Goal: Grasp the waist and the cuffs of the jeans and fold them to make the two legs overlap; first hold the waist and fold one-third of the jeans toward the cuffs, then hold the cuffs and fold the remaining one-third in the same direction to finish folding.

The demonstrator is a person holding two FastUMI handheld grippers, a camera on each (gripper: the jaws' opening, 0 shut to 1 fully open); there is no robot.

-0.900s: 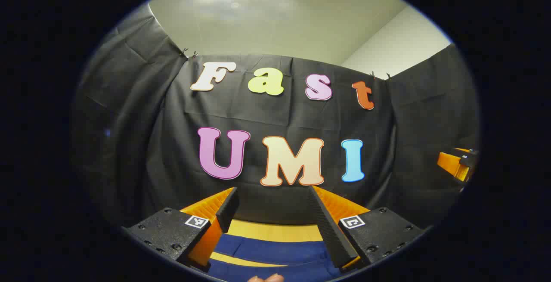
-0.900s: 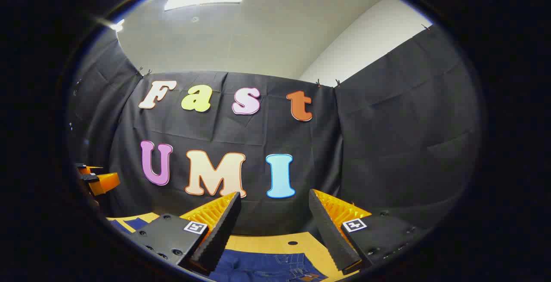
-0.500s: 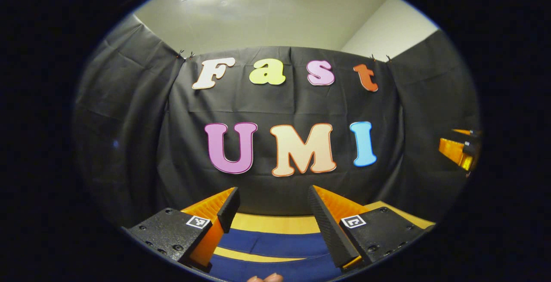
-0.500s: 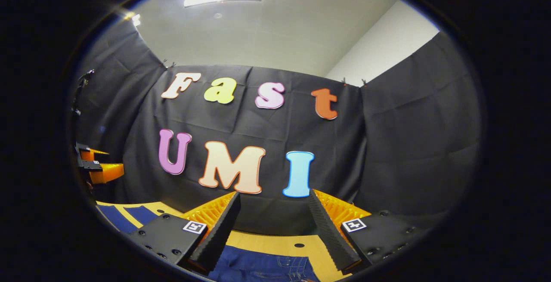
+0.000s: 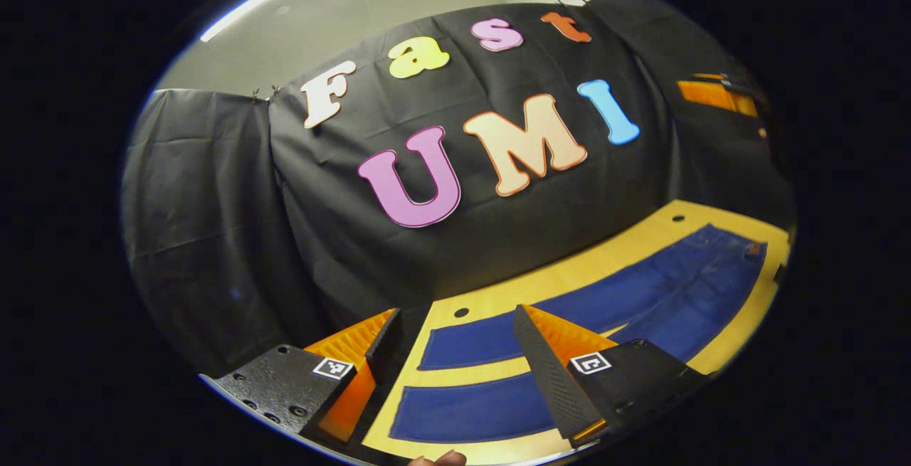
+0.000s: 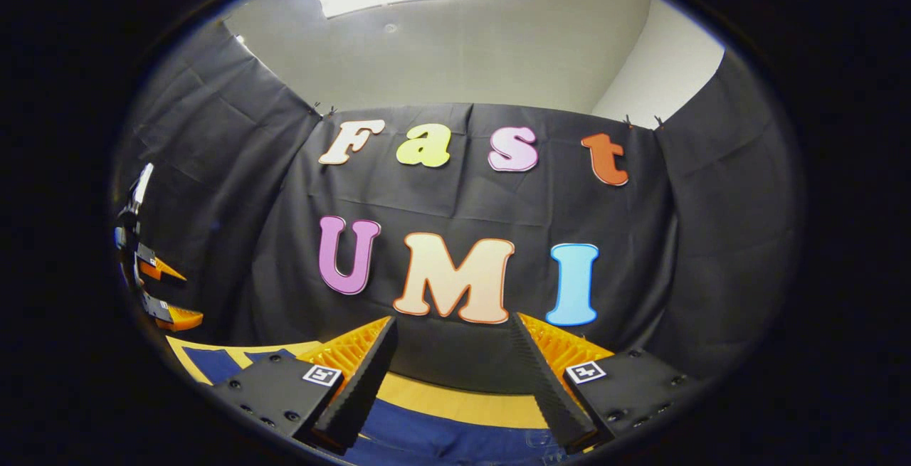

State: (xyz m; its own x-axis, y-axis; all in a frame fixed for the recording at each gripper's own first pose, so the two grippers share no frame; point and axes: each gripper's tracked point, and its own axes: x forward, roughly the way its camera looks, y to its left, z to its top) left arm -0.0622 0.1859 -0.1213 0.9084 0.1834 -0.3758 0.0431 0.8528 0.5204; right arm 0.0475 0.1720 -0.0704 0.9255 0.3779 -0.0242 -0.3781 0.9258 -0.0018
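The blue jeans (image 5: 662,288) lie flat on the yellow table (image 5: 626,238), legs spread apart. In the left gripper view the two cuffs lie near me and the waist is far off at the right. My left gripper (image 5: 455,324) hovers open above the cuff end, nothing between its fingers, tilted to one side. My right gripper (image 6: 452,327) is open too, held level above a stretch of the jeans (image 6: 441,441) that its fingers partly hide. The right gripper (image 5: 715,94) also appears far off, above the waist end.
Black cloth walls close the table's far side and both ends. The left gripper (image 6: 160,295) shows at the left edge of the right gripper view. Small holes dot the table (image 6: 462,402) near the cloth. A fingertip (image 5: 438,459) pokes in at the bottom.
The left gripper has tipped down and rolled sideways, so the whole length of the jeans now shows. The right gripper has turned a little to the left. Both stay open.
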